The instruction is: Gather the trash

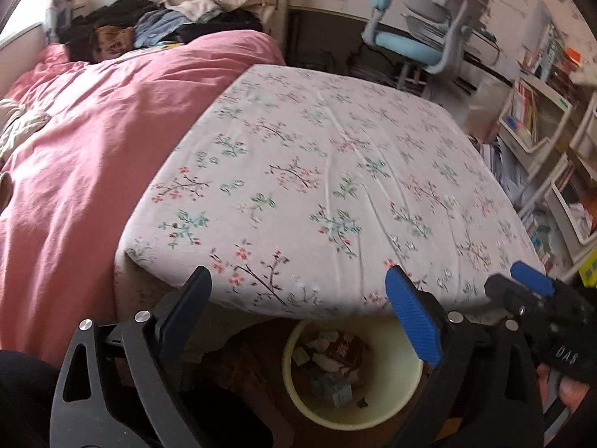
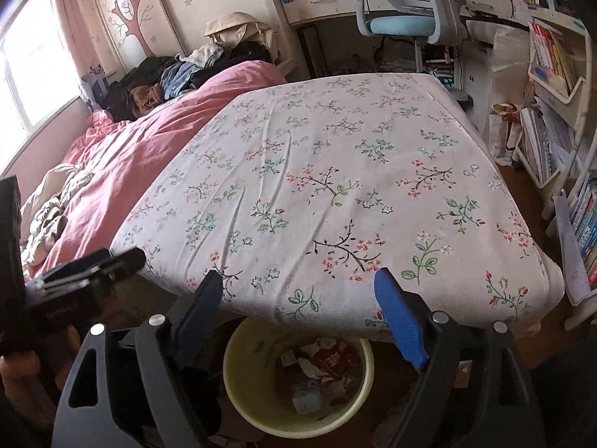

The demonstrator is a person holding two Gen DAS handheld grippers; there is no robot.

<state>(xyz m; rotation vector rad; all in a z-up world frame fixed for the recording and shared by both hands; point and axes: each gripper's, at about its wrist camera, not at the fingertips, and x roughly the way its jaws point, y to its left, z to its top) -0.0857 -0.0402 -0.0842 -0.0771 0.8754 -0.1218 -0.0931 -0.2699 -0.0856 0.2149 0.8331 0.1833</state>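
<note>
Left gripper (image 1: 298, 313): jaws spread wide, nothing between the blue pads; it hangs over the bin, pointing down past the near edge of the bed
Right gripper (image 2: 298, 317): jaws also wide, empty, above the same bin; its tip shows at the right edge of the left wrist view, just beside the left gripper
Bin (image 1: 395, 407): pale yellow, round, on the floor against the near edge of the bed, partly tucked under the overhanging sheet
Trash (image 1: 332, 366): scraps of paper, a reddish-brown wrapper and a bluish-grey lump lie in the bottom of the bin, well below its rim
Sheet (image 2: 335, 186): white with a flower-sprig print, lightly creased, covering the right part of the bed out to its near and right edges; no trash on it
Quilt (image 1: 93, 142): pink, rumpled, along the left side of the bed, touching the sheet
Clothes (image 2: 168, 78): dark and blue heap at the far left corner of the bed
Chair (image 1: 421, 33): grey and light blue, beyond the far edge of the bed
Shelves (image 2: 552, 82): books and papers, right of the bed
</note>
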